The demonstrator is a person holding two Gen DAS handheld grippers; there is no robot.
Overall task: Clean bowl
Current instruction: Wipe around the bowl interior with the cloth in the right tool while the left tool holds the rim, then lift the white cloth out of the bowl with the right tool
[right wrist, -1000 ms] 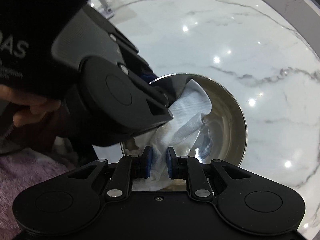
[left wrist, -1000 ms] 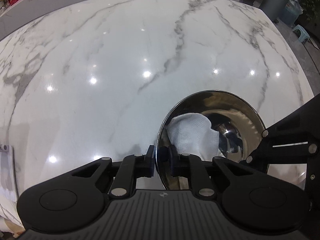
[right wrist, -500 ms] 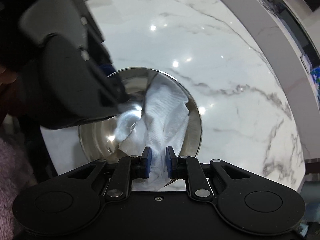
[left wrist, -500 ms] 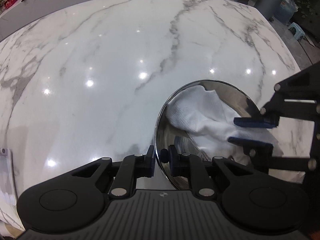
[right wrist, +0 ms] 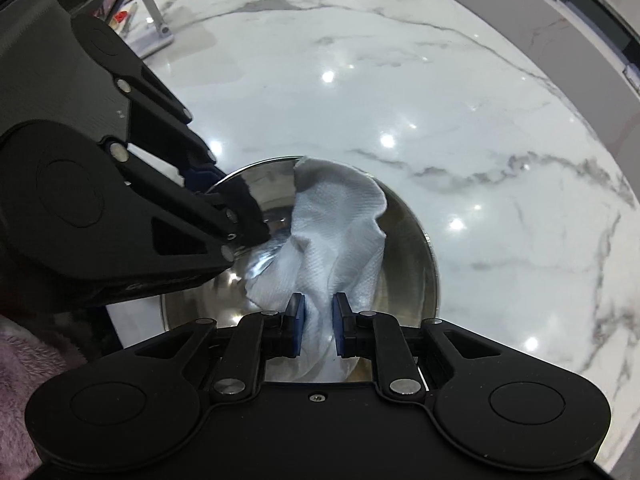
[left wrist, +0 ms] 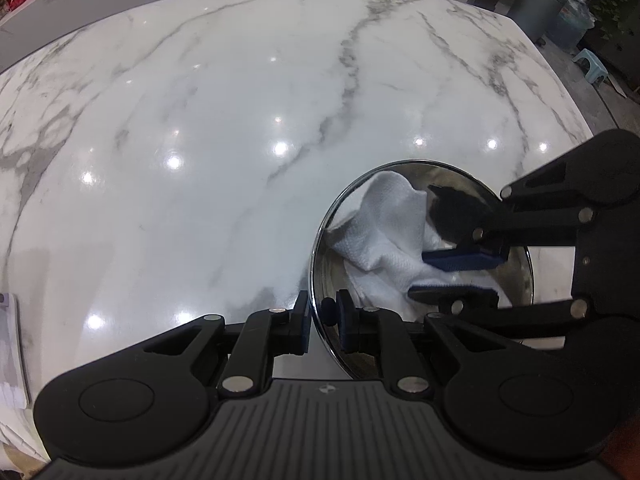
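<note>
White marble table [left wrist: 200, 160], steel bowl [left wrist: 520, 276] at five o'clock. Left gripper [left wrist: 323, 320] clamped on its rim; right gripper [right wrist: 318, 324] pinching white cloth [right wrist: 340, 232] inside.

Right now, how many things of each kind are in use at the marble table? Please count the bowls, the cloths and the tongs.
Bowls: 1, the steel bowl.
Cloths: 1, the white cloth inside it.
Tongs: 2, the left tongs clamped on the bowl's rim and the right tongs gripping the cloth.
Total: 4, over the marble table.
</note>
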